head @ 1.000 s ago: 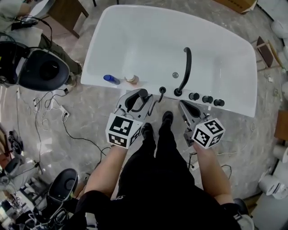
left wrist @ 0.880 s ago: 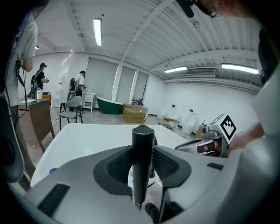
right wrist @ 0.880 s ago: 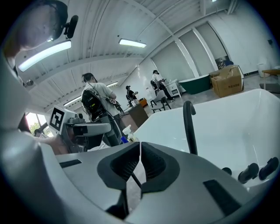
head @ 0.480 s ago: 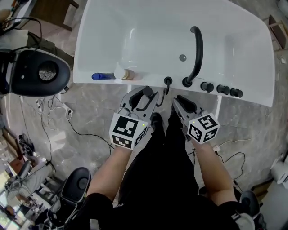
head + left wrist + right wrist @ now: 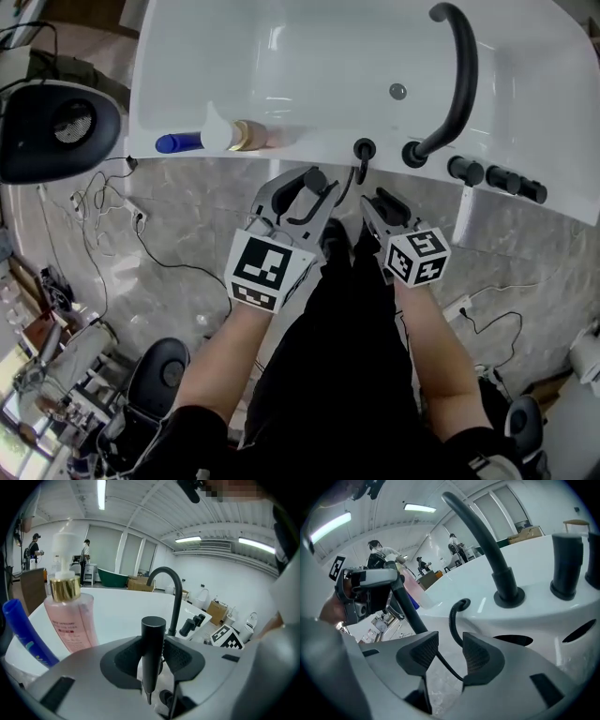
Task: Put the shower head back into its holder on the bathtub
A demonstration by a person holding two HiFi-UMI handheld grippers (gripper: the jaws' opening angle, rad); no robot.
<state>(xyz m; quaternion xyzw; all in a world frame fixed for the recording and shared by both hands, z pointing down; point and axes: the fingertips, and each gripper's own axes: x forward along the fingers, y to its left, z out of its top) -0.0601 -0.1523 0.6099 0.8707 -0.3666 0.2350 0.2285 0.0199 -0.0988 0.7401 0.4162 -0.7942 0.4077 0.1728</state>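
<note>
The shower head (image 5: 153, 644), a slim black wand, stands upright in the left claw (image 5: 304, 187), whose pads are pinched against its barrel from both sides, with the top end poking above the fingertips. It looks rigid and fairly light, but the finish is smooth and probably slick, so a squeeze across the middle of the barrel (as it is gripped now) seems the sound place to hold it; that leaves the lower end free to go into the socket. Its hose (image 5: 452, 620) will likely be the awkward part: flexible, a little springy, and apt to tug the wand sideways.

The right claw (image 5: 449, 648) has just been opening and now stands spread. The hose runs through the gap without either pad pressing on it.

Ahead of both claws, slightly right of the left one and just above its tips, the round black holder (image 5: 364, 148) sits on the bathtub (image 5: 319, 142) rim, with the hose looping down from it. Farther right of it rises the curved spout (image 5: 459, 84). Left of the left claw, a pink pump bottle (image 5: 70, 620) and a blue tube (image 5: 23, 630) rest on the same rim.
</note>
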